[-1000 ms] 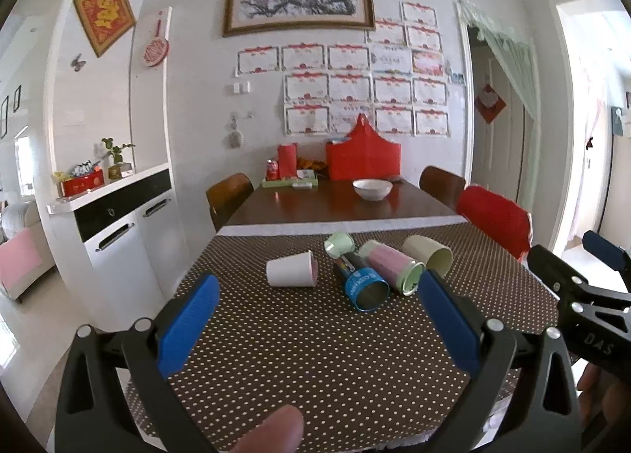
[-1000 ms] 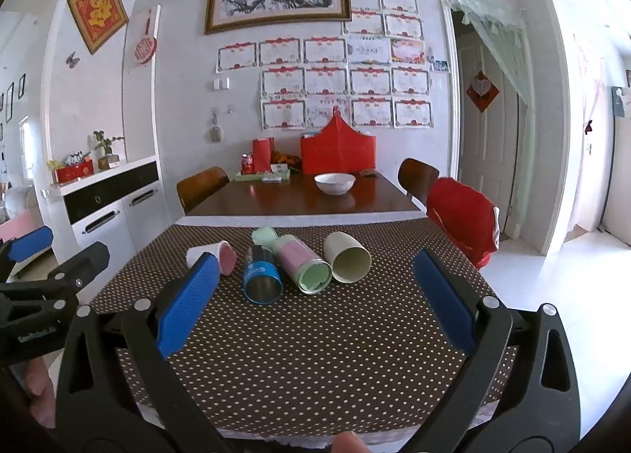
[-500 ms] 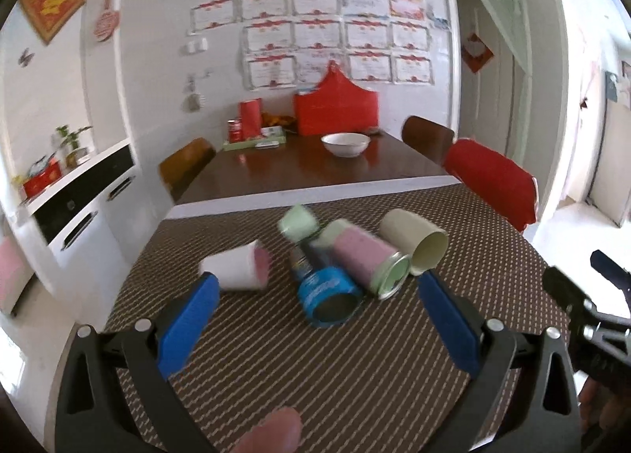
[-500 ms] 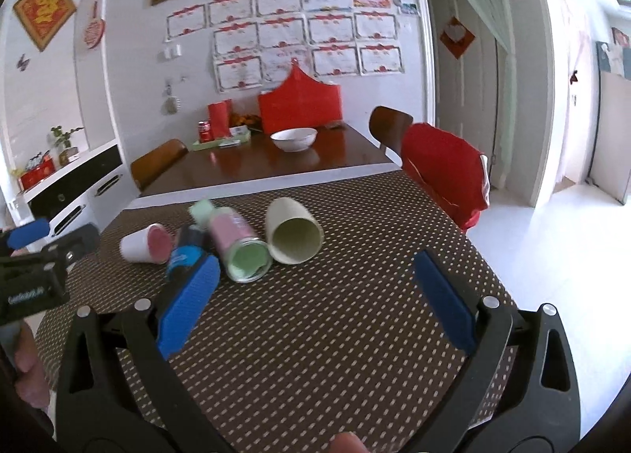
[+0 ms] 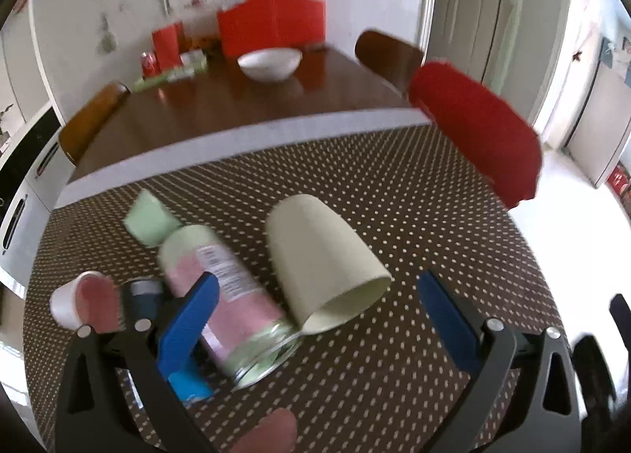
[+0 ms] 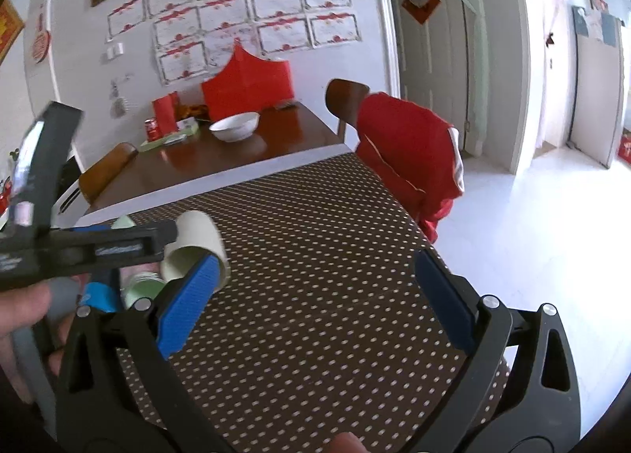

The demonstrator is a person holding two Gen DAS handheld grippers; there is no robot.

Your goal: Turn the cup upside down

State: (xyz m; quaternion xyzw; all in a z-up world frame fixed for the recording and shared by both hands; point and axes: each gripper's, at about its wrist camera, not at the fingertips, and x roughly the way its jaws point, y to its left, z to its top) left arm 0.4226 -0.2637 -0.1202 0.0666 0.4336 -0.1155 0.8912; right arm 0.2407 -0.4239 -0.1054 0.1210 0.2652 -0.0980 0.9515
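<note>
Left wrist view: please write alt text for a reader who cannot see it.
The open left gripper hovers over a beige cup lying on its side on a dotted tablecloth, mouth toward the camera. Left of the cup lie a pink bottle and a small white cup.

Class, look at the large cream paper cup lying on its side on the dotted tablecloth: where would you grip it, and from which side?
Grip the large cream paper cup across its tapered wall, about mid-length, coming from above. It lies on its side with the open mouth toward the camera, so the wall is exposed. The open left tongs already frame it; the pink-and-green can crowds its left side.
</note>
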